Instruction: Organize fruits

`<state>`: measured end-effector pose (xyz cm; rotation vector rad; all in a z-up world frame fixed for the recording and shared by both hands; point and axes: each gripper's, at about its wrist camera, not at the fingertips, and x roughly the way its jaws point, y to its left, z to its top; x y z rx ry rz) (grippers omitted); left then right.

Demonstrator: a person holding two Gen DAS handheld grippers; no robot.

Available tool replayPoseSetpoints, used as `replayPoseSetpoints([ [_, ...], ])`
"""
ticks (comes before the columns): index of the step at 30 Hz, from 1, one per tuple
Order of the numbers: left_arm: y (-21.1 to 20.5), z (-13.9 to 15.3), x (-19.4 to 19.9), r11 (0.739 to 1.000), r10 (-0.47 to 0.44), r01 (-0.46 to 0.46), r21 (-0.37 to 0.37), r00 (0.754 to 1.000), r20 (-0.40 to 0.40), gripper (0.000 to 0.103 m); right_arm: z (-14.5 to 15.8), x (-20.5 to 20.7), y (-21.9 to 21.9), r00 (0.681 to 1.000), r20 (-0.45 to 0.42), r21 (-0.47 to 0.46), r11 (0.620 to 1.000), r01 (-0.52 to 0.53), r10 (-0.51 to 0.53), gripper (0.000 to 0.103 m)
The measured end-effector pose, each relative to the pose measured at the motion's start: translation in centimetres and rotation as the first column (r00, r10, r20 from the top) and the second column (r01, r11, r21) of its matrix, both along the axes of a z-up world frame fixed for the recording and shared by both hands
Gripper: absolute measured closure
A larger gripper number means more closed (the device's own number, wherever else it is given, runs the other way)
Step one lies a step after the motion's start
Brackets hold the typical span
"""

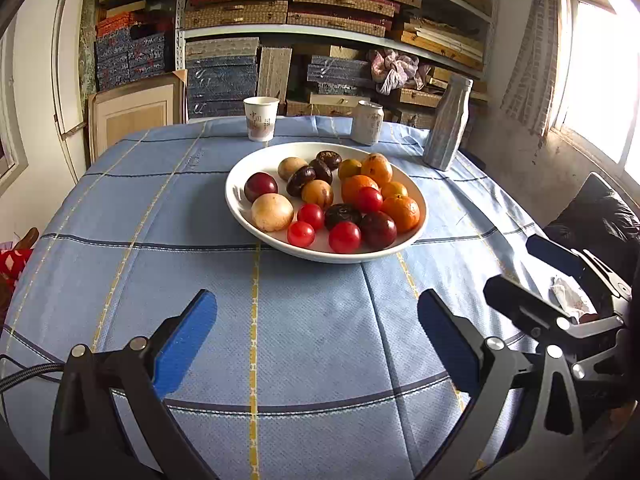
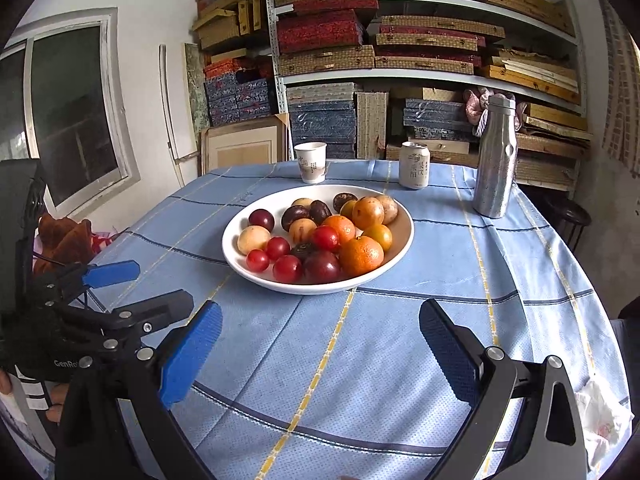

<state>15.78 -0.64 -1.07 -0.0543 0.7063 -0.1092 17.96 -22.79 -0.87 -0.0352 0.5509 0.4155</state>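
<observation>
A white bowl (image 1: 236,196) sits mid-table on the blue checked cloth, also in the right wrist view (image 2: 402,236). It holds mixed fruit: oranges (image 1: 401,213), red cherry tomatoes (image 1: 344,237), dark plums (image 1: 260,186), dark passion fruits (image 1: 300,180) and pale yellow fruits (image 1: 272,212). My left gripper (image 1: 316,312) is open and empty above the cloth, short of the bowl. My right gripper (image 2: 320,324) is open and empty, also short of the bowl. Each gripper shows in the other's view, the right one (image 1: 532,268) and the left one (image 2: 156,284).
A paper cup (image 1: 261,118), a drink can (image 1: 367,123) and a metal bottle (image 1: 447,124) stand at the table's far edge. Crumpled paper (image 2: 600,416) lies at the near right edge. Shelves of boxes fill the wall behind.
</observation>
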Motion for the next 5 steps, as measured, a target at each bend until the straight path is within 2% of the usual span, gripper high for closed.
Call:
replayPoseSetpoints([
  [5, -0.19, 0.06, -0.21, 1.0, 0.014, -0.014, 0.026, 1.0, 0.014, 0.004, 0.07, 0.11, -0.31, 1.0, -0.004, 0.01, 1.0, 0.008, -0.008, 0.003],
])
